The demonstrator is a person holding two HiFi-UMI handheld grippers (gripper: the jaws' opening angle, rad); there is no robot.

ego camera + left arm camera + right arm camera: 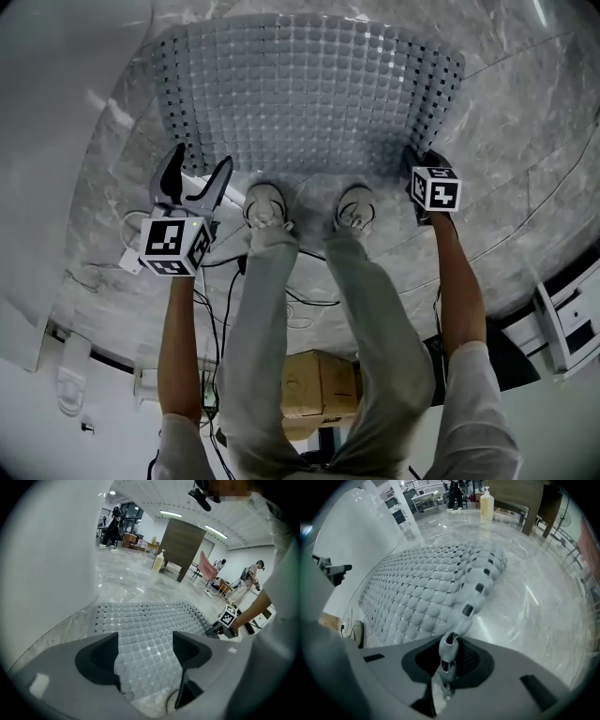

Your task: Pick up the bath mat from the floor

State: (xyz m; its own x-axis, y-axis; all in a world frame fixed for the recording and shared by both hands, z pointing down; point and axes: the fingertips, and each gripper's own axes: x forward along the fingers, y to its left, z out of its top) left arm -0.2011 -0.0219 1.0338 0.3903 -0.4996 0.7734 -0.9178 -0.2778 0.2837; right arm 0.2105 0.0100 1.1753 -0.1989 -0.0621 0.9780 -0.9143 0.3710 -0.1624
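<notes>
No words or numbers to read anywhere in these views. The left gripper carries its cube, and that shows only black-and-white square patterns, no letters. It's the same on the right gripper, whose cube faces are blocky markers and nothing more. The cardboard box below the person's legs in the head view has a faint mark on its side, too blurred to read. Any print on the pump bottle, standing far off on the floor, is too small to make out.

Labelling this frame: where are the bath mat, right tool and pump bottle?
bath mat [309, 94], head view, middle of its surface.
right tool [447, 660], right gripper view, between its tips.
pump bottle [486, 506], right gripper view, its body.
</notes>
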